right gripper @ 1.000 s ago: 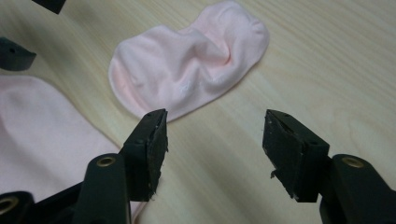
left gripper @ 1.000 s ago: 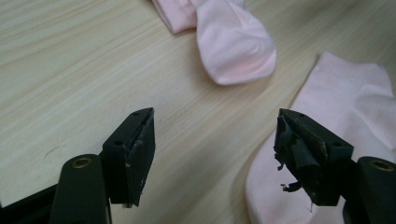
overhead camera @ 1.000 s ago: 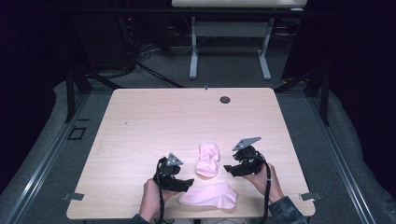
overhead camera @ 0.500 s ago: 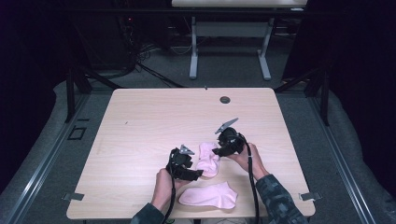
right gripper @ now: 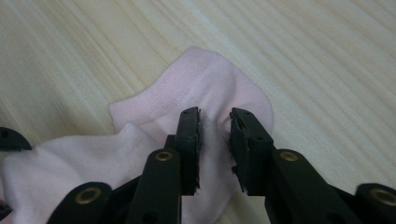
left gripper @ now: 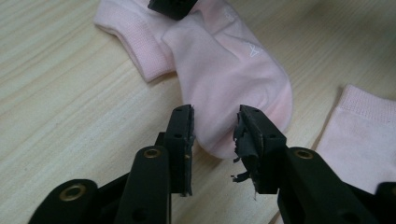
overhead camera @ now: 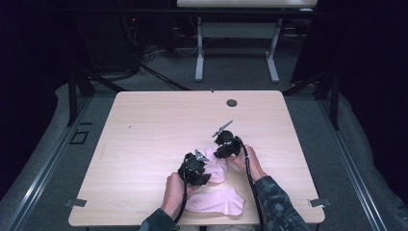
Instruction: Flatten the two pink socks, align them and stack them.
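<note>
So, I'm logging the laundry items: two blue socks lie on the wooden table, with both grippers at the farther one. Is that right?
Not quite: the socks are pink, not blue. The high view shows the farther sock with the left gripper and right gripper at it, and the nearer sock on the wooden table.

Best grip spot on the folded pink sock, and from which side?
Take the folded sock at its two ends, coming down from above: it lies flat on the table. The left gripper straddles the rounded toe; the right gripper sits over the ribbed cuff, the thickest edge. Both jaws have just been closing, not yet pinched.
</note>
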Demonstrator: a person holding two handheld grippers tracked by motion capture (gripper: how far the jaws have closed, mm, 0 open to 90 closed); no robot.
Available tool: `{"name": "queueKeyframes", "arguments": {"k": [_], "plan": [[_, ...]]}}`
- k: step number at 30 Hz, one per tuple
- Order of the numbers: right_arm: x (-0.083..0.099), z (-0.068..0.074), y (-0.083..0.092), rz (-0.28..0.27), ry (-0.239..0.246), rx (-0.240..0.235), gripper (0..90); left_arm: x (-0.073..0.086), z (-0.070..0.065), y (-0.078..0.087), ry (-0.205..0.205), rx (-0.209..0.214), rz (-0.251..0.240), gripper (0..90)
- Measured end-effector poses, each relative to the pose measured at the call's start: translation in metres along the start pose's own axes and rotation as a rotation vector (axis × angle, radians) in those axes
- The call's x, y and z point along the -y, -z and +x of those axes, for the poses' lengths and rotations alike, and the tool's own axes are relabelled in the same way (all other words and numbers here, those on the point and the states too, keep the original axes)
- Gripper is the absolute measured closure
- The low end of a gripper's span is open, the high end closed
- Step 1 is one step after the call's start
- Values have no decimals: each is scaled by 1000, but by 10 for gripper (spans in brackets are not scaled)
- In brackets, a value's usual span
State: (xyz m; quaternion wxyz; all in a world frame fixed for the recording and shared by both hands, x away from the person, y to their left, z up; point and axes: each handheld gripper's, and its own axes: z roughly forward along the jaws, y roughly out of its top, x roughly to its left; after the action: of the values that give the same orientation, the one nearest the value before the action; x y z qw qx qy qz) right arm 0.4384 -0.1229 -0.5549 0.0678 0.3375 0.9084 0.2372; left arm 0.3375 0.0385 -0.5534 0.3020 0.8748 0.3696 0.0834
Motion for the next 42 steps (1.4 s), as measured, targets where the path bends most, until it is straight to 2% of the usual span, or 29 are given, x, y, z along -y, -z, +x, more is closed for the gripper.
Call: {"name": "queueKeyframes", "arguments": {"k": [4, 6, 8, 9, 11, 17, 20, 22, 25, 26, 27, 30, 31, 35, 38, 40, 42], "plan": [[1, 0, 0, 10, 6, -4, 838, 0, -2, -2, -17, -18, 15, 757], [2, 1, -1, -12, -2, -6, 856, 1, -2, -4, -28, -12, 24, 815], [3, 1, 0, -10, -3, -13, 860, 2, -2, -7, -35, -15, 28, 892], [4, 1, 0, -15, -11, -13, 861, 2, -2, -8, -35, -14, 24, 900], [6, 1, 1, -23, -16, -4, 863, 3, -2, -8, -40, -13, 21, 900], [12, 1, 15, -64, -41, -18, 863, 5, 1, 3, -48, -22, -17, 900], [17, 2, 24, -88, -64, -34, 862, 7, 5, 9, -42, -17, -31, 900], [20, 3, 29, -104, -83, -22, 862, 8, 7, 13, -39, -26, -40, 900], [25, 2, 34, -116, -122, -22, 862, 9, 5, 15, -47, -8, -50, 900], [26, 2, 34, -114, -132, -23, 862, 8, 3, 14, -55, 13, -44, 896], [27, 2, 33, -108, -140, -17, 862, 8, 1, 14, -55, 26, -42, 812], [28, 3, 32, -107, -151, -4, 862, 6, -6, 11, -68, 72, -25, 664], [28, 3, 31, -106, -151, -6, 861, 5, -8, 10, -72, 67, -20, 589], [30, 5, 27, -96, -160, -6, 861, 2, -15, 2, -100, 81, 7, 485], [31, 4, 24, -85, -161, -2, 860, 1, -20, -2, -128, 87, 31, 505], [31, 3, 23, -81, -166, 1, 860, 1, -24, -4, -154, 67, 43, 566], [32, 4, 22, -89, -173, 0, 860, 1, -26, -5, -176, 61, 48, 674]]}}
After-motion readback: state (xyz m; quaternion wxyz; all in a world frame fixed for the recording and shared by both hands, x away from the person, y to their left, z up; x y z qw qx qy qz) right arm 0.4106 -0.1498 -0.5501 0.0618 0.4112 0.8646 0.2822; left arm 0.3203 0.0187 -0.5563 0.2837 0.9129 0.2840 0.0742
